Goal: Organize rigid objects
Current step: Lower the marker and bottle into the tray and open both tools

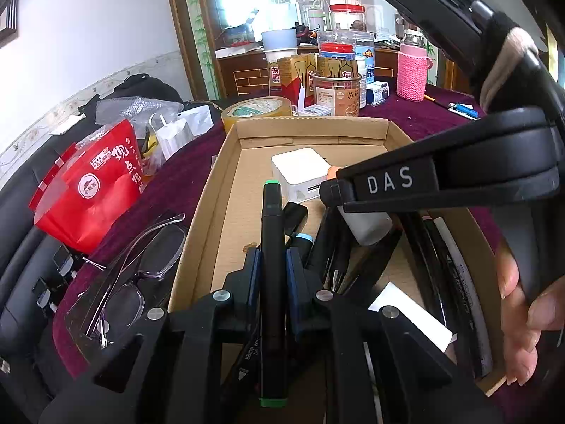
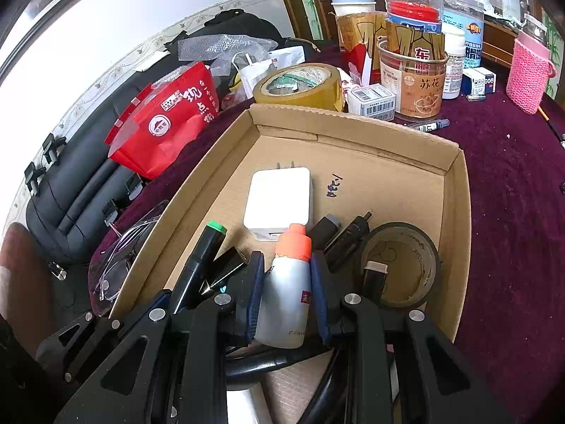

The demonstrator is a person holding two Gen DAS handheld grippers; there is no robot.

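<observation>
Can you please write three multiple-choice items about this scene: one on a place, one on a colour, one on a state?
1. Where does the white charger lie?
A. inside the cardboard box
B. on the red bag
C. inside the tape roll

2. What colour is the cap of the small bottle?
A. blue
B. orange
C. black

3. What does the left gripper do?
A. stands open and empty
B. grips the glasses
C. grips a black marker

Key: 1 A, the charger rests on the box floor. 2 B, the cap shows orange between the right jaws. 3 C, the jaws press both sides of the marker.
</observation>
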